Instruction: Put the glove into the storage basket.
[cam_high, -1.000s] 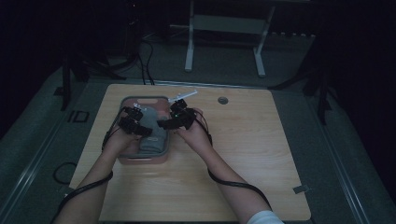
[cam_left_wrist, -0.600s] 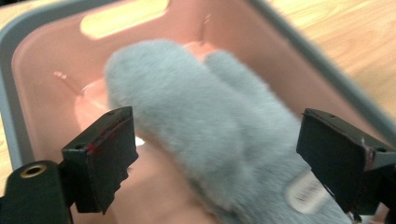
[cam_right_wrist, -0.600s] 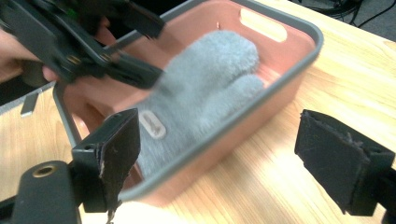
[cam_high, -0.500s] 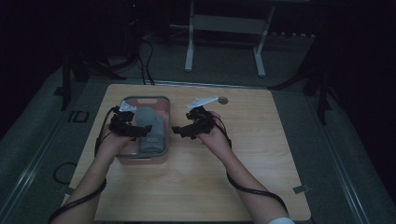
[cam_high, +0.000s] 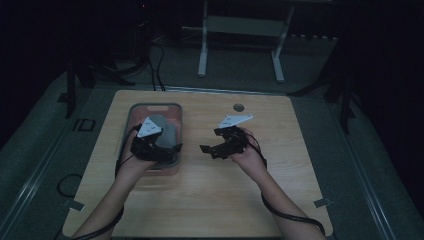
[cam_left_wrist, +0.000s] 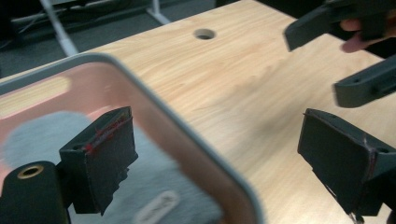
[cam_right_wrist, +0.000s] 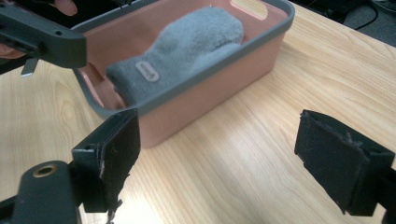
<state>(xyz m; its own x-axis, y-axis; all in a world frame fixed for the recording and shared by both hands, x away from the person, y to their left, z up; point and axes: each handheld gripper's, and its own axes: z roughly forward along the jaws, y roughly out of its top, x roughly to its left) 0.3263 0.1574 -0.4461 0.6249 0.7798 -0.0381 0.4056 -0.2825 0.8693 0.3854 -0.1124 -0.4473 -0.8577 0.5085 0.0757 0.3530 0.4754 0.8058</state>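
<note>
Sock (cam_right_wrist: 187, 51) sits folded in the pink bin (cam_right_wrist: 219, 100) w/ grey rim, so we reckon packing's basically done. Left gripper (cam_high: 167, 150) and right gripper (cam_high: 212, 148) have just been opening: jaws apart, empty, nothing left but backing off.

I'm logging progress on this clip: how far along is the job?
Done: the grey sock lies folded inside the pink bin. In hand: nothing; the left gripper and right gripper are both open and empty, jaws just opened. Left: nothing visible remains on the table.
</note>
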